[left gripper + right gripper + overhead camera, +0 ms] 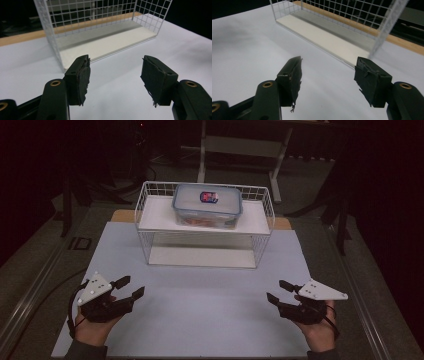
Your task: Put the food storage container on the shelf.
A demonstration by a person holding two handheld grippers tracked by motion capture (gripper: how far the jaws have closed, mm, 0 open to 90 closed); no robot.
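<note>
Both claws, left (131,287) and right (278,290), agape, low, angled inward.

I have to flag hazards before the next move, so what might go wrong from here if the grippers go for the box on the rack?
1. The lidded container sits on the top shelf of the wire rack, inside its raised wire rim; a jaw may snag that rim.
2. The rack looks light, so a push might slide it across the white mat.
3. Left gripper and right gripper are open and far apart; uneven grips could tilt the container.
</note>
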